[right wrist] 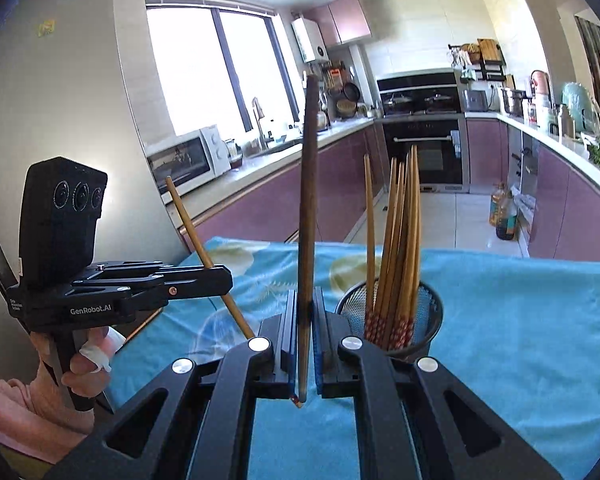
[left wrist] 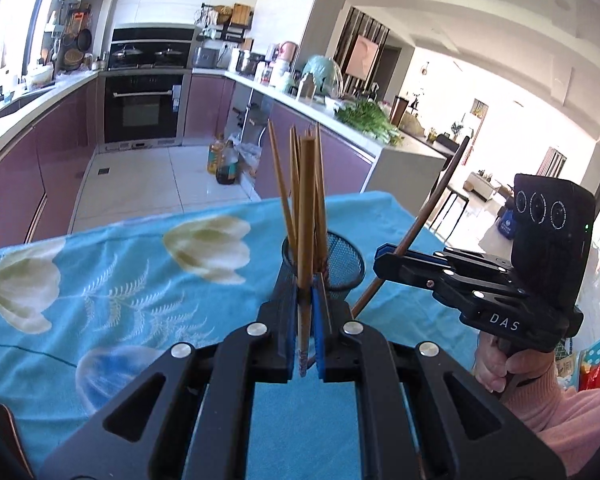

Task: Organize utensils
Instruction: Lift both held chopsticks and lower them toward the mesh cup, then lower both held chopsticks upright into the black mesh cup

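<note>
My left gripper (left wrist: pixel 306 282) is shut on a light bamboo chopstick (left wrist: pixel 306 208), which stands nearly upright above the table. Just behind it a black mesh holder (left wrist: pixel 350 274) stands on the blue cloth with several bamboo chopsticks (left wrist: pixel 296 184) in it. My right gripper (right wrist: pixel 305 295) is shut on a dark brown chopstick (right wrist: pixel 309 184), also upright. The holder (right wrist: pixel 430 308) and its chopsticks (right wrist: pixel 398 240) sit just right of it. The right gripper (left wrist: pixel 380 259) with the dark chopstick (left wrist: pixel 436 204) shows in the left wrist view. The left gripper (right wrist: pixel 227 276) shows in the right wrist view.
The table wears a blue flowered cloth (left wrist: pixel 132 280). Beyond its far edge lie a tiled floor with oil bottles (left wrist: pixel 224 160), purple cabinets, an oven (left wrist: pixel 142 108) and a microwave (right wrist: pixel 184 160) on the counter. Greens (left wrist: pixel 368 118) lie on the right counter. A hand in a pink sleeve (left wrist: pixel 548 396) grips each handle.
</note>
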A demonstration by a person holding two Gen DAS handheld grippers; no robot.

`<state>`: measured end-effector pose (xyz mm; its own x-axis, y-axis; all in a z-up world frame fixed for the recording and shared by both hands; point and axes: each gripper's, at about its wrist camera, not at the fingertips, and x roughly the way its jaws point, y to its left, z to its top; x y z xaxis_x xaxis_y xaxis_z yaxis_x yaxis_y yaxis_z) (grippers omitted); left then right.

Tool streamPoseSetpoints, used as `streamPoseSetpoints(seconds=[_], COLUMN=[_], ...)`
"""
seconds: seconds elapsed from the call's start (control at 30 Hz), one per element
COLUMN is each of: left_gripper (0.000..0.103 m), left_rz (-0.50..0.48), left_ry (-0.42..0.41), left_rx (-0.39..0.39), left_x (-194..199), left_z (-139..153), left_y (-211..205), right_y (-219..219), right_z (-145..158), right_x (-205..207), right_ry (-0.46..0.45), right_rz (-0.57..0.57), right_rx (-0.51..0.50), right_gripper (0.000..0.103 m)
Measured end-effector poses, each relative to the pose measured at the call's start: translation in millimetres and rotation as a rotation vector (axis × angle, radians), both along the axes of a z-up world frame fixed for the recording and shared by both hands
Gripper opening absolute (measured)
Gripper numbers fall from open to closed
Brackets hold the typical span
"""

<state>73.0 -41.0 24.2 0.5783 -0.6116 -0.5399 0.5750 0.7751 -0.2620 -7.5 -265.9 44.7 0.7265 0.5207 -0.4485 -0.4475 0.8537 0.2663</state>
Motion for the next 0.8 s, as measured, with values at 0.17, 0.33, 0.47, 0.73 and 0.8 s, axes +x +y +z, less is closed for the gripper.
streamPoseSetpoints(seconds=[0.17, 0.33, 0.47, 0.73, 0.8], left_gripper=[0.008, 0.008, 0.008, 0.008, 0.008], left_rz=[0.005, 0.006, 0.002, 0.006, 0.006], left_ry=[-0.023, -0.054, -0.092, -0.139, -0.141], left_rx=[-0.049, -0.093, -0.111, -0.108, -0.104], left_x=[8, 13, 18, 26, 27], left_z=[17, 34, 48, 64, 63], left_y=[0, -3, -9, -24, -27], right_y=[-12, -19, -23, -28, -28], right_z=[20, 39, 49, 51, 49], right_x=[2, 4, 4, 14, 16], right_ry=[-0.046, -0.089, -0.121, -0.134, -0.133], right_rz=[-0.014, -0.033, -0.053, -0.075, -0.076], right_rx=[-0.001, -0.011, -0.023, -0.026, -0.029], right_gripper=[0.006, 0.006, 0.006, 0.006, 0.006])
